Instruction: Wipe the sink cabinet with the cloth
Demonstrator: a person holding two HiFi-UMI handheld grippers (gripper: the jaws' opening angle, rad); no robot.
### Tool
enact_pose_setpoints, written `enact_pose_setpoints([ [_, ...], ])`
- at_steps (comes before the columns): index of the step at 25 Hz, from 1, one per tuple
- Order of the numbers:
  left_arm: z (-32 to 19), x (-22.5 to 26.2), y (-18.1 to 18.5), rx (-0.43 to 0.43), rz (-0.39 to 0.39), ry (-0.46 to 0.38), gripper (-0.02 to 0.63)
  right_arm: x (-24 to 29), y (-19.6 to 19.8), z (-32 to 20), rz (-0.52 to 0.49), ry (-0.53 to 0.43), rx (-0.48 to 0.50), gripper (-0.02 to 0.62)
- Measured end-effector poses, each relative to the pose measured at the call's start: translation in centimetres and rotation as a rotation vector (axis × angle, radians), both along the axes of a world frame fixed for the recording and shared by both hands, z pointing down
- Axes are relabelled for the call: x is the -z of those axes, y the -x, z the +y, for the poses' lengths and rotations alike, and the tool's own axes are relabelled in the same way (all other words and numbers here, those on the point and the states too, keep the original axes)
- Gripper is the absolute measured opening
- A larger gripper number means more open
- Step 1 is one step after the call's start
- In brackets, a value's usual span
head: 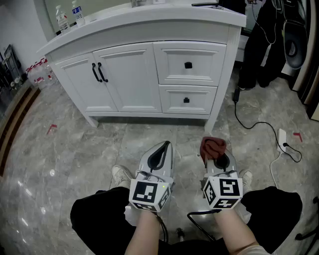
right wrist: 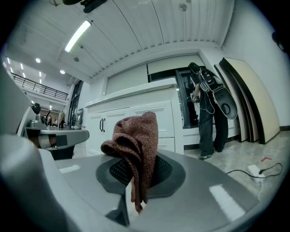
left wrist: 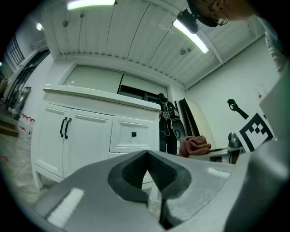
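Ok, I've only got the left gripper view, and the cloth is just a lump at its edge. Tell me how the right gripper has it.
Observer: The right gripper is shut on the cloth. Most of the cloth bunches up above the jaws, and a short end hangs below.
Operator: Now give me the countertop. I can't see its top.
Observer: Two clear bottles stand at the end on the head view's left.
Operator: Report the floor past the cabinet, on the head view's right.
Observer: A white power block lies there, with a black cable trailing across the tiles.
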State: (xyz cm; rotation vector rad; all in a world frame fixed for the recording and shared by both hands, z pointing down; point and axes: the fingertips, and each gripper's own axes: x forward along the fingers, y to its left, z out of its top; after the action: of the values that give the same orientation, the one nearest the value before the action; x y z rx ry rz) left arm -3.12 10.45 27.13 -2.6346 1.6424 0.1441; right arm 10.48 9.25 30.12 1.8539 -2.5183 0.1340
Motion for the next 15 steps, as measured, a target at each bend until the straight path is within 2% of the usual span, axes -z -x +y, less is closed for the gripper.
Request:
enact_pose_setpoints([
  [15, -0.36, -0.18, -0.07, -0.003, 0.003, 0.007, 0.000, -0.66, -0.36, -0.44, -0.039, 0.029, -0.009, 0.077],
])
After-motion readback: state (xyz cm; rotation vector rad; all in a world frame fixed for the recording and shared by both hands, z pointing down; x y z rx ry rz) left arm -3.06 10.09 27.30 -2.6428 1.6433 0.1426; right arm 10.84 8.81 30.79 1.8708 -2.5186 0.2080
